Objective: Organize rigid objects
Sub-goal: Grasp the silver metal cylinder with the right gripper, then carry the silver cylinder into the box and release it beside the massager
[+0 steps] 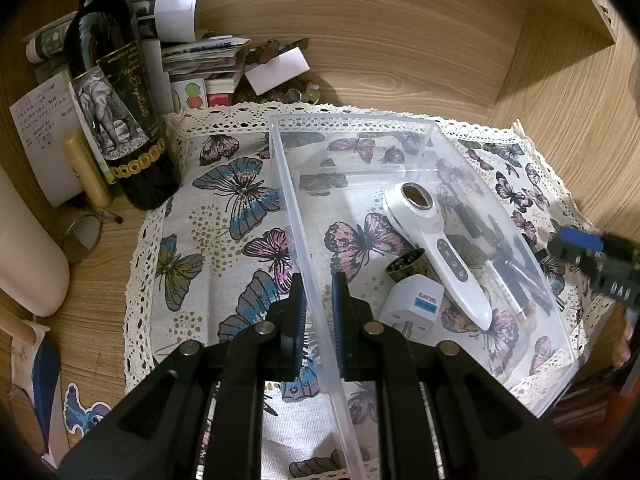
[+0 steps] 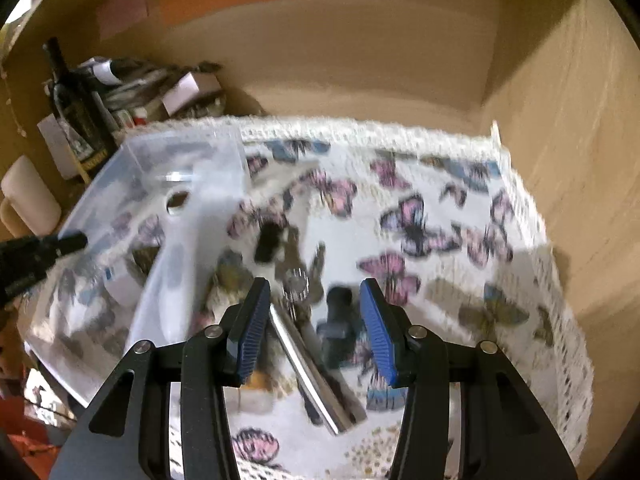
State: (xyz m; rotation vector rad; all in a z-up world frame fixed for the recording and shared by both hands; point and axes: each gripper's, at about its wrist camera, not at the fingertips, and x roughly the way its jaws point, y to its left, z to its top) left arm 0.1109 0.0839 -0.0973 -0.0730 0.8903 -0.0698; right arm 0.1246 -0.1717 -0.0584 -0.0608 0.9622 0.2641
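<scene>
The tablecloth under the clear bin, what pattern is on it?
Butterflies, pink, blue and olive, on a pale cloth with a white lace edge. Sharpest in the left wrist view.

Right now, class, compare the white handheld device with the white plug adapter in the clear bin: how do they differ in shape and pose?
The handheld device is long and slim, lying flat lengthwise with a round head; the plug adapter is short and blocky. The device carries a row of buttons on its handle; the adapter bears a blue label and metal pins. Both are white and lie inside the clear bin, close together.

The handheld device (image 1: 436, 248) and plug adapter (image 1: 414, 304) lie in the bin (image 1: 288, 184), on the cloth (image 1: 224, 232), bottle (image 1: 116, 92) to its left.
</scene>
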